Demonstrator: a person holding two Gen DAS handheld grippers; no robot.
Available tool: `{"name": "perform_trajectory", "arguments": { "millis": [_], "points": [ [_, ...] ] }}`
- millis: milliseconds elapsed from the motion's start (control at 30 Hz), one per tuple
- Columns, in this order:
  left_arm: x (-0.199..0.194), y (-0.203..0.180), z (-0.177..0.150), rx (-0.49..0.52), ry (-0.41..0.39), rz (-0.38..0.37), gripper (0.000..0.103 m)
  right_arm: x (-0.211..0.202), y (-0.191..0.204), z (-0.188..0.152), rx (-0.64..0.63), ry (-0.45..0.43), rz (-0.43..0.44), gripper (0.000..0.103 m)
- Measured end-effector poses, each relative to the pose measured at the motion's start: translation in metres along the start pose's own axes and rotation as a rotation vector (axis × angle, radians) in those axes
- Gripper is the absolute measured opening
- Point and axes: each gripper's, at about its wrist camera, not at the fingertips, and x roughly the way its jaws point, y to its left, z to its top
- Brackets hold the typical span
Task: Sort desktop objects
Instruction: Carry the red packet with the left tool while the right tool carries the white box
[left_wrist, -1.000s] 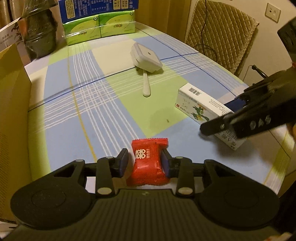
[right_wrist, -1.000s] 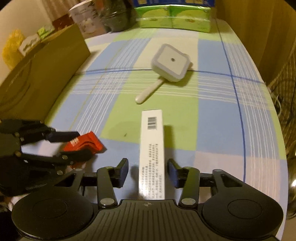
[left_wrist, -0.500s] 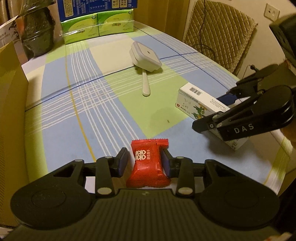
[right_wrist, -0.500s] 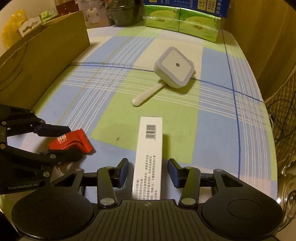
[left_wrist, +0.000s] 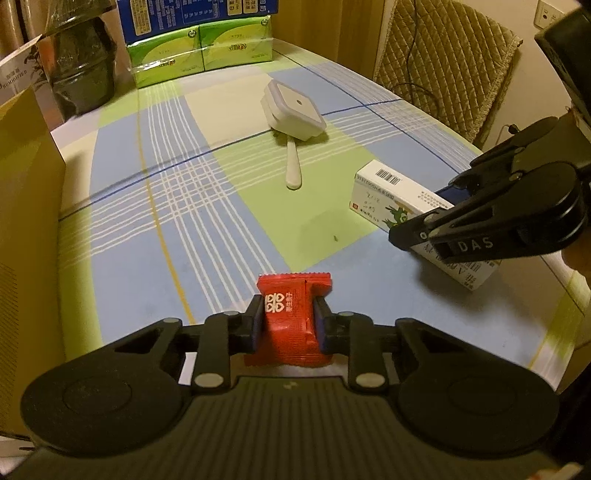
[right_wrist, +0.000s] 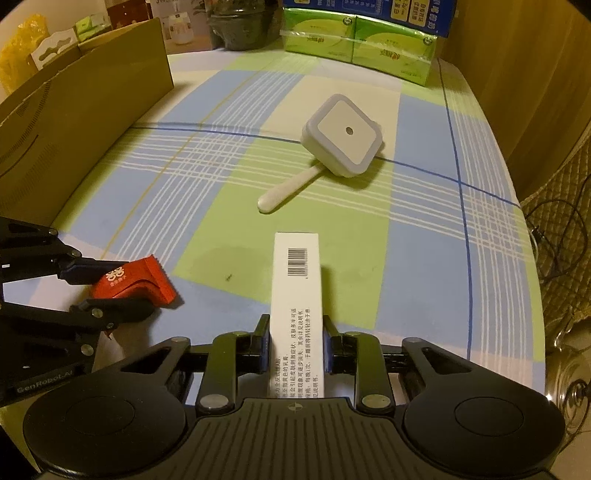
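While the left wrist view a second ago was showing space between the fingers and the red packet (left_wrist: 291, 314), the left gripper (left_wrist: 289, 325) is now squeezing the packet from both sides. The packet is sitting right between the fingers, low over the checked surface (left_wrist: 155, 229). Off to the right, the right gripper (left_wrist: 436, 225) is closing on the white box (left_wrist: 388, 199), where before its fingers were sitting wider around it. Farther back, the white square gadget (left_wrist: 295, 110) and the white spoon (left_wrist: 293, 166) are lying where they were.

Moving to the right wrist view, the right gripper (right_wrist: 295, 343) is pinching the long white box (right_wrist: 295, 295), and the gaps seen beside it earlier are gone. The box is pointing straight ahead from between the fingers. At the left, the left gripper (right_wrist: 107, 288) is gripping the red packet (right_wrist: 136, 280), beside the brown cardboard box (right_wrist: 74, 122).
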Motion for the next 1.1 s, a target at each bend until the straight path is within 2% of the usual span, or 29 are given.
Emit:
{"name": "perform_trajectory", "arguments": {
  "millis": [267, 633, 967, 1100],
  "points": [
    [-0.01, 0.006, 0.011, -0.046, -0.046, 0.006, 0.022, -0.018, -0.007, 0.012, 0.067, -0.101, 0.008, 0.023],
    [-0.013, 0.009, 0.014, -0.071, -0.046, -0.004, 0.022, -0.022, 0.003, 0.017, 0.066, -0.122, 0.032, 0.023],
    [-0.031, 0.015, 0.013, -0.093, -0.058, 0.021, 0.022, -0.05, 0.016, 0.013, 0.106, -0.187, 0.05, 0.023],
    [-0.047, 0.018, 0.007, -0.136, -0.075, 0.034, 0.022, -0.058, 0.025, 0.005, 0.13, -0.204, 0.074, 0.023]
  ]
}}
